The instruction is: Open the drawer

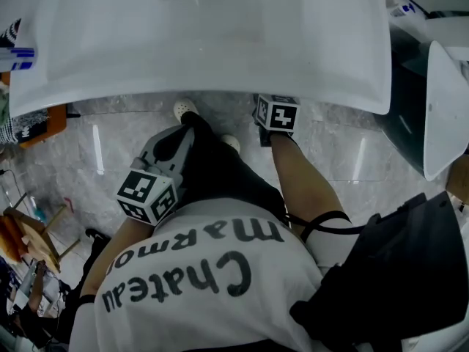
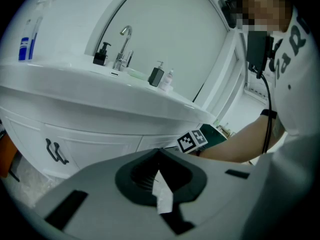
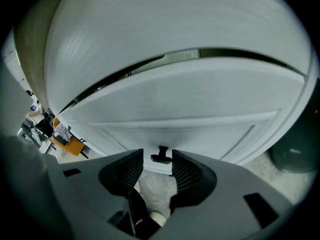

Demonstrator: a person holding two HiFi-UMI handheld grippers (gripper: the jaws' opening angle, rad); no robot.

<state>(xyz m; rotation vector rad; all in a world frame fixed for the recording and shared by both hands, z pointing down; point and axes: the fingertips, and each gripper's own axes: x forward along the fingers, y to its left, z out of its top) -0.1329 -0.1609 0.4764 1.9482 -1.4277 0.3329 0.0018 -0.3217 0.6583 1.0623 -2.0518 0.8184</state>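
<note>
The white drawer front fills the right gripper view, below the bulging underside of the basin. Its small black handle sits just beyond the tips of my right gripper, in line with the gap. The jaws stand open and the pads touch nothing. From the head view only that gripper's marker cube shows, at the basin's front edge; its jaws are hidden underneath. My left gripper hangs lower left, away from the cabinet. In its own view the left gripper is shut, with a white scrap at the pads.
Another black handle is on the cabinet's left panel. A tap and dispensers stand on the basin. Grey marble floor lies below, with my white shoes. An orange stool stands at the left and a white lid at the right.
</note>
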